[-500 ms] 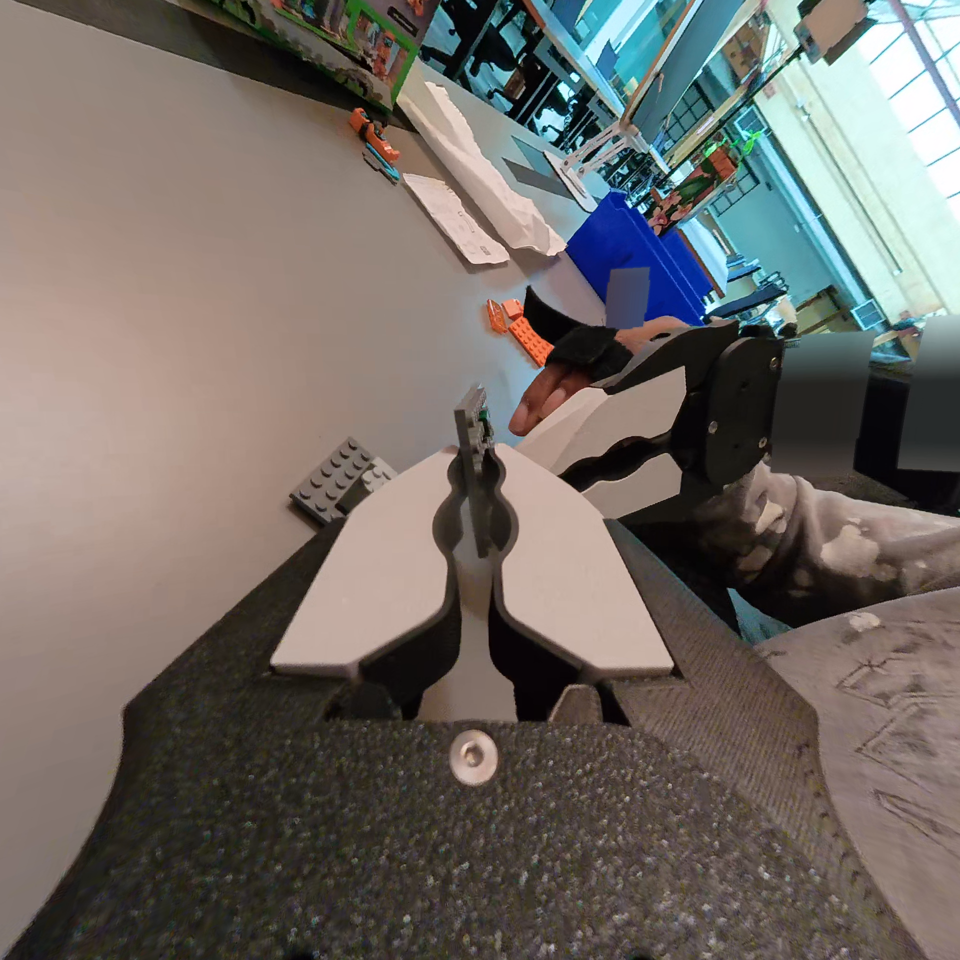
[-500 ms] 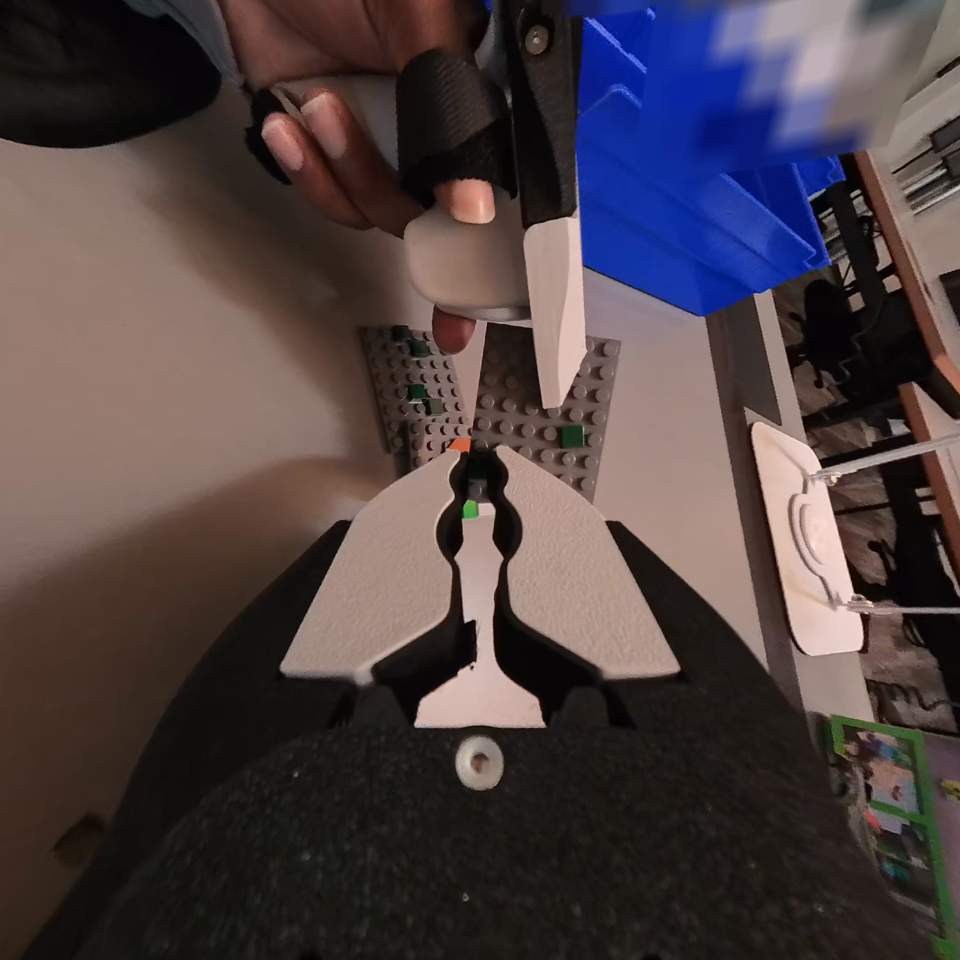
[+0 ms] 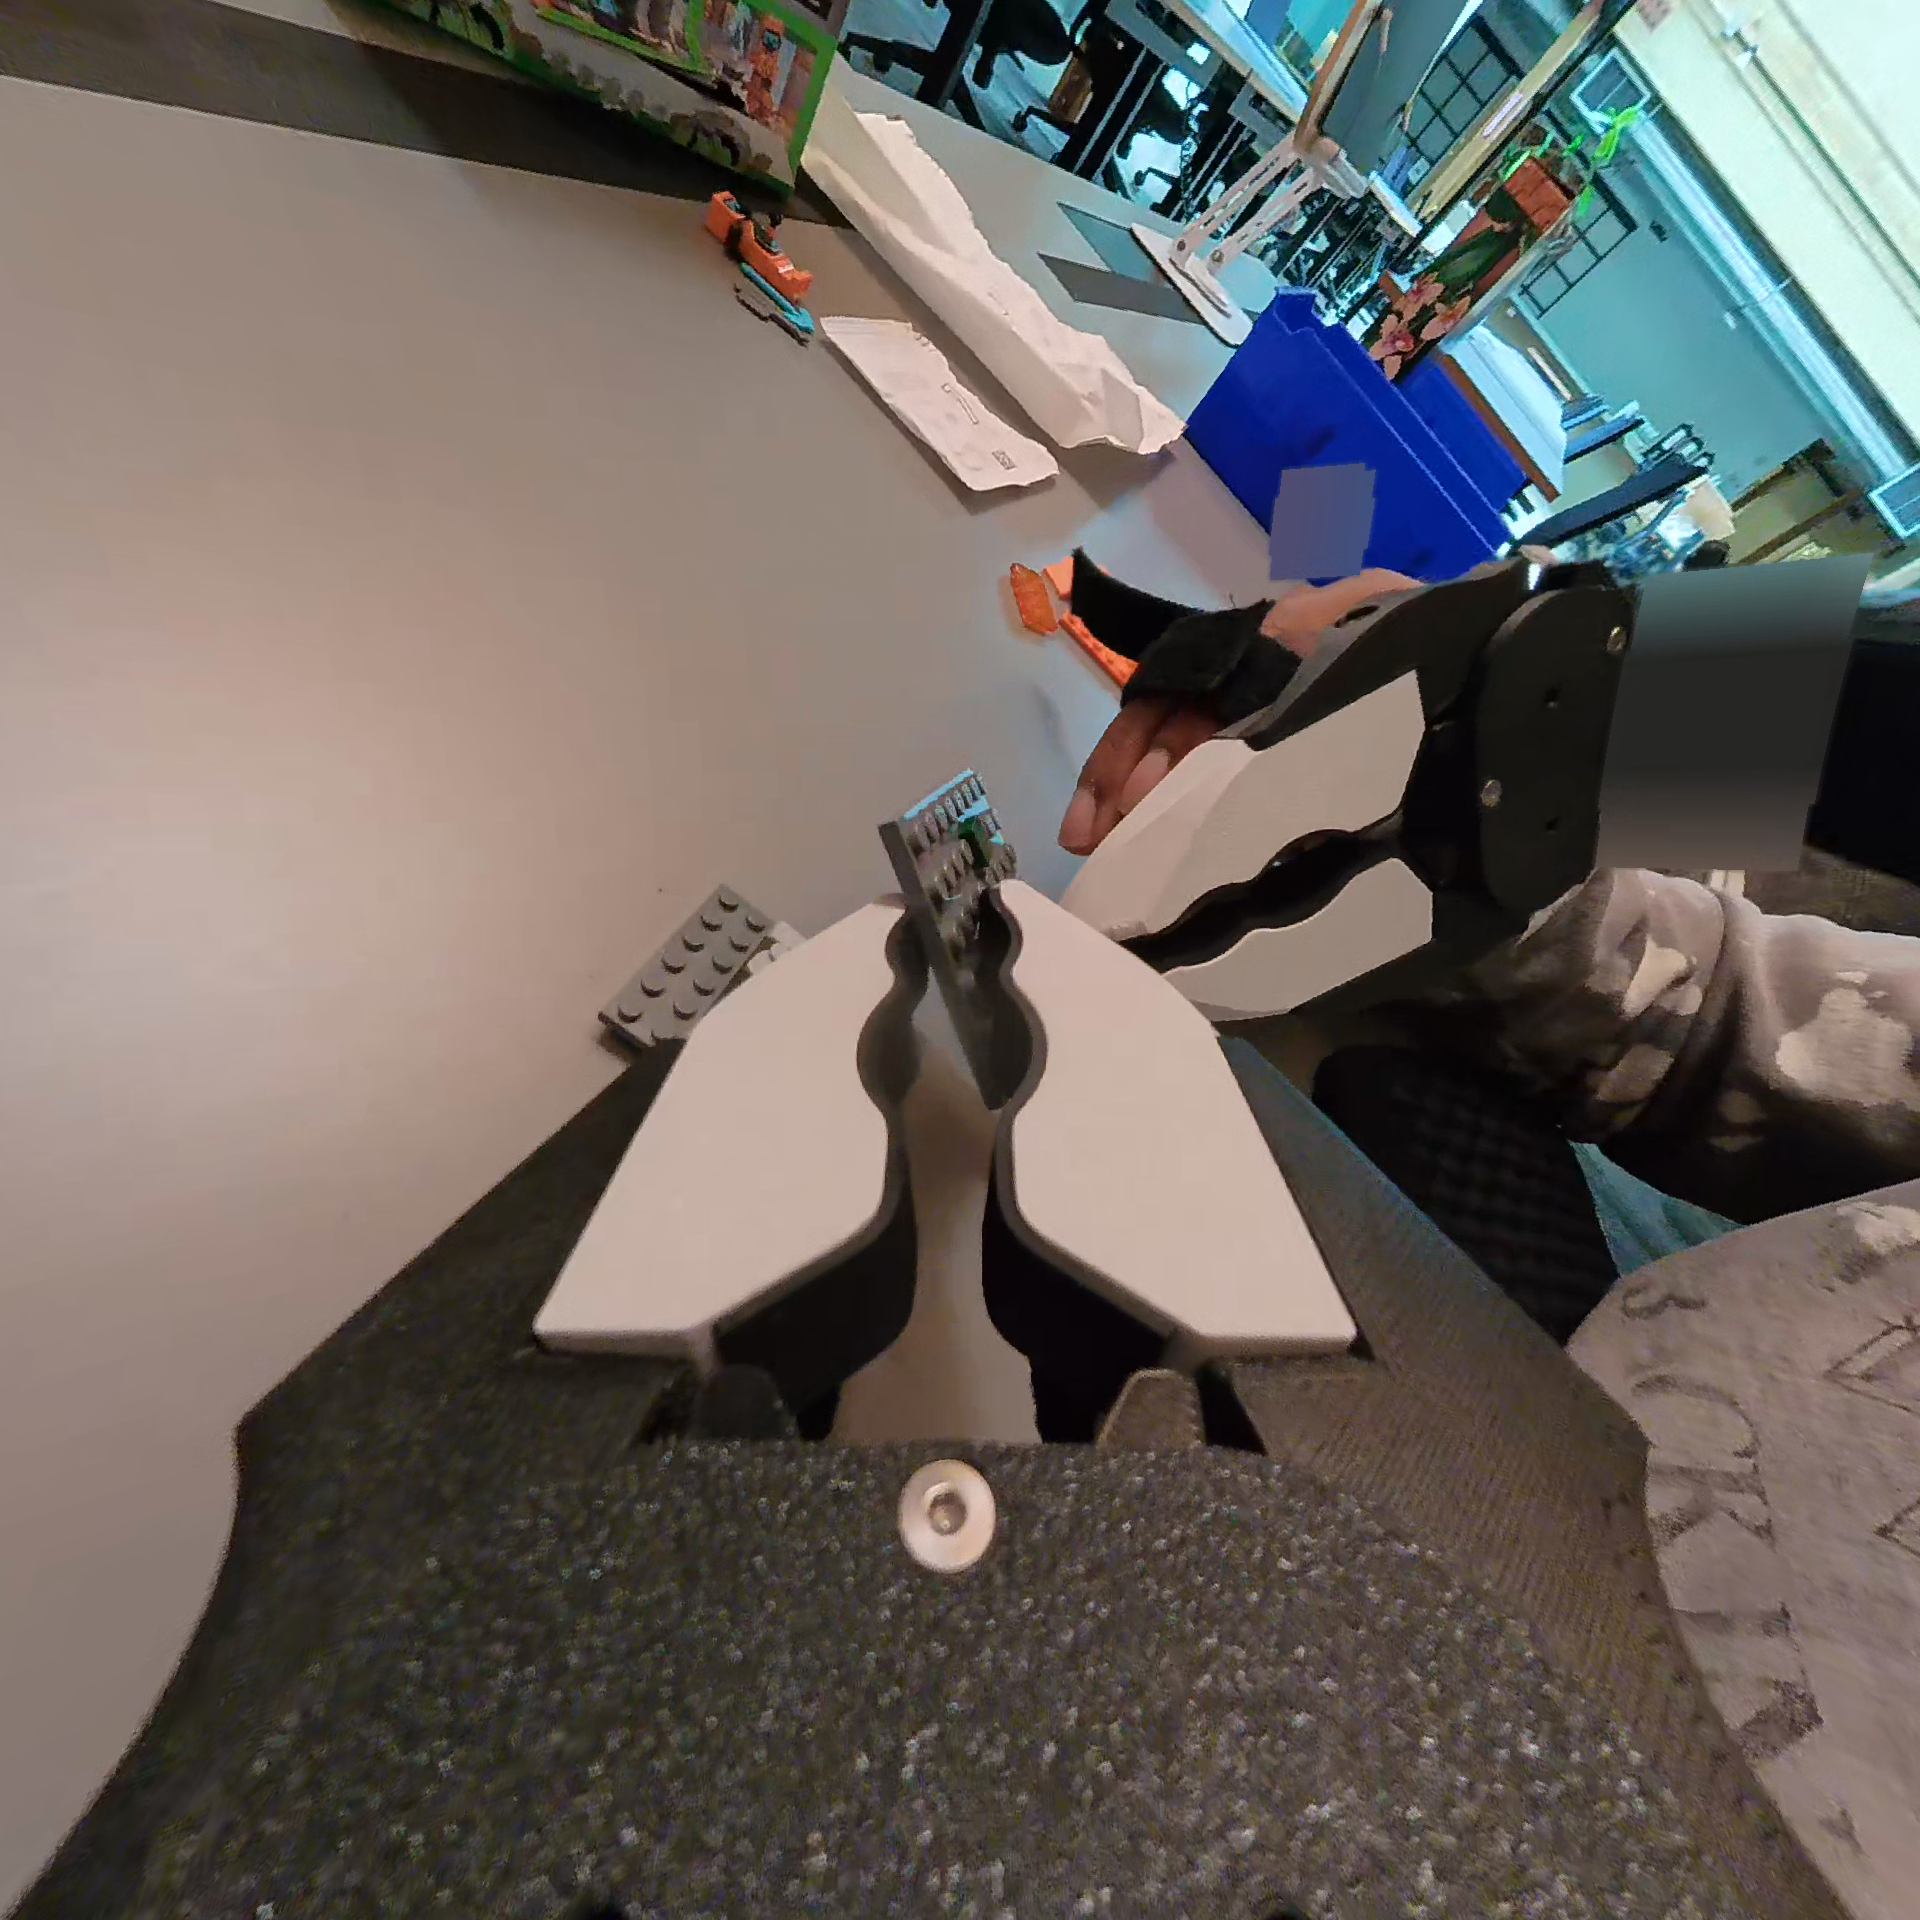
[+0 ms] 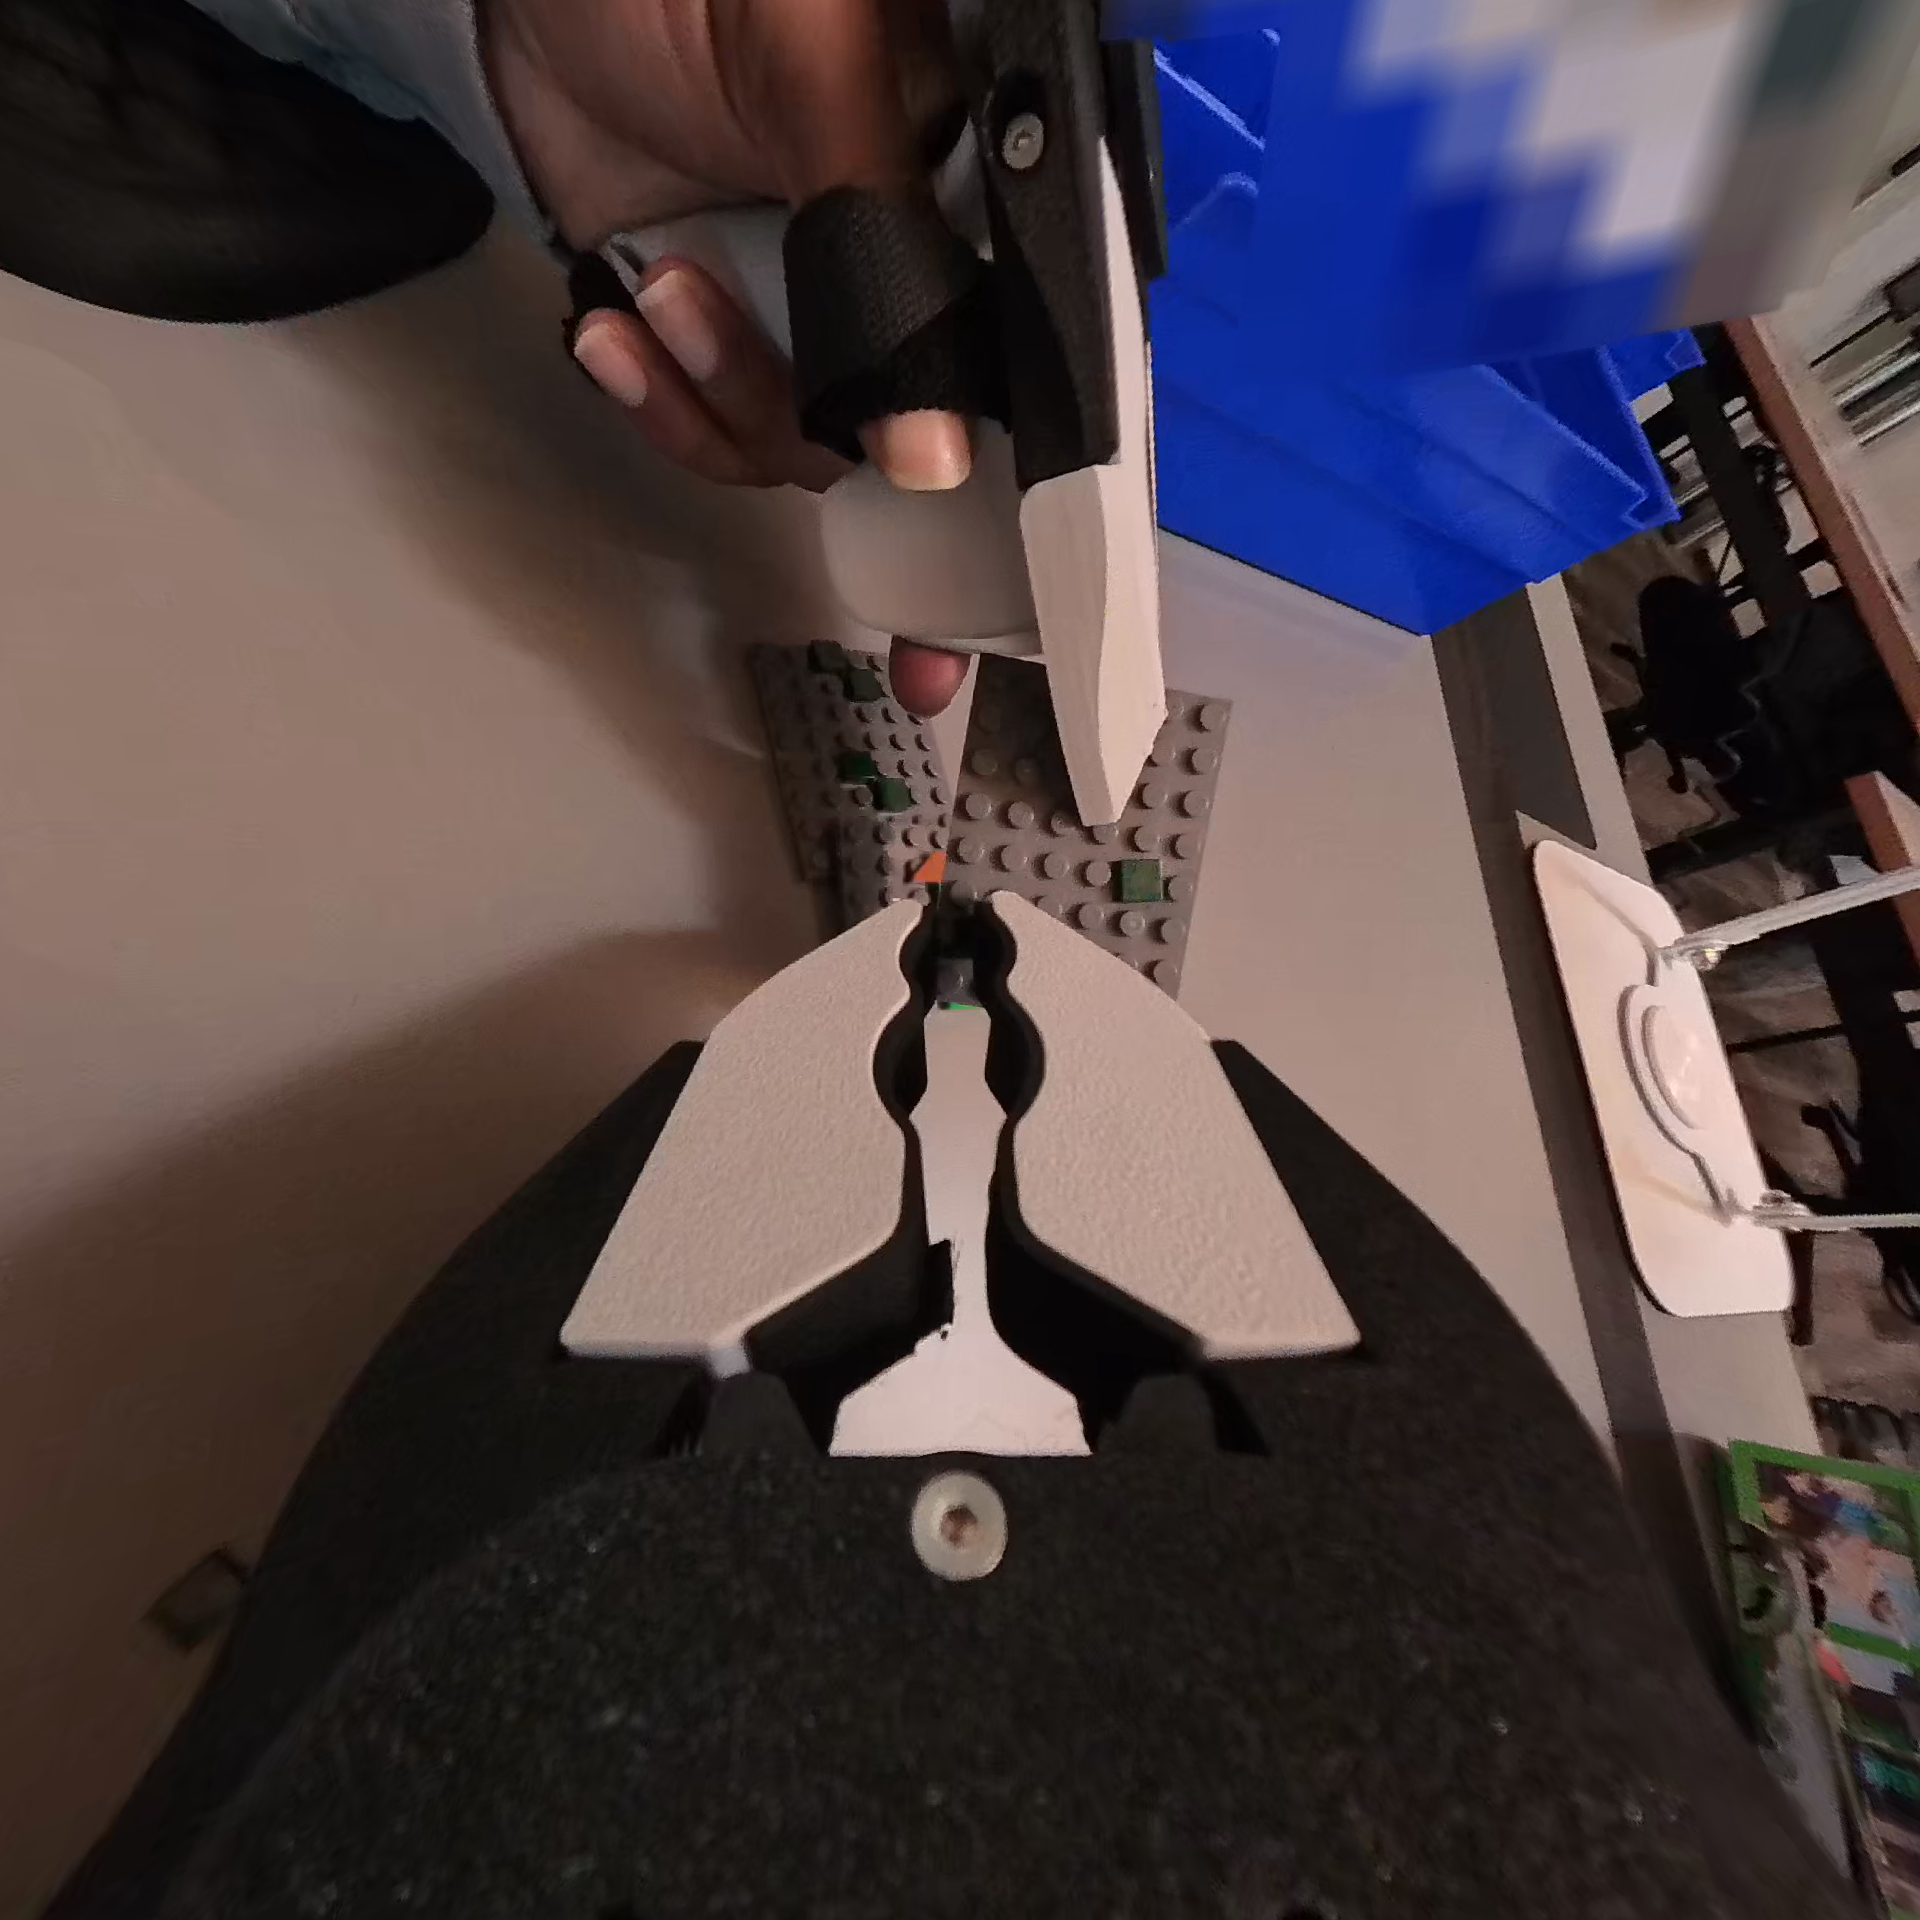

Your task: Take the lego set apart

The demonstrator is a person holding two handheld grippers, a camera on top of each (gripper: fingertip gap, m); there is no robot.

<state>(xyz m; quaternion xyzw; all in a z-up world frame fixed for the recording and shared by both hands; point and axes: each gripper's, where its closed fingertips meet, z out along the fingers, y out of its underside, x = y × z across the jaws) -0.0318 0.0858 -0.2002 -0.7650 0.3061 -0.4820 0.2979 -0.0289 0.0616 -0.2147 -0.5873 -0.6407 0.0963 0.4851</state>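
A: While the left gripper stands over the grey worktop, what sits between its jaws?

B: A dark grey studded plate, clamped edge-on and tilted, with a small green piece on its studded face. The jaws are closed on its lower part and it stands clear of the worktop.

A: And the right gripper?

B: Its jaws are nearly together, pinching a small dark grey piece with a bright green bit near the tips. Just beyond lie 2 grey baseplates flat on the worktop, side by side, carrying a few dark green tiles and 1 orange piece. From the right wrist view, the left gripper's white finger hangs above them.

A: Anything else around?

B: A loose grey plate lies beside the left gripper. Farther off are orange pieces, a small orange and teal build, papers, blue bins and the set's box.
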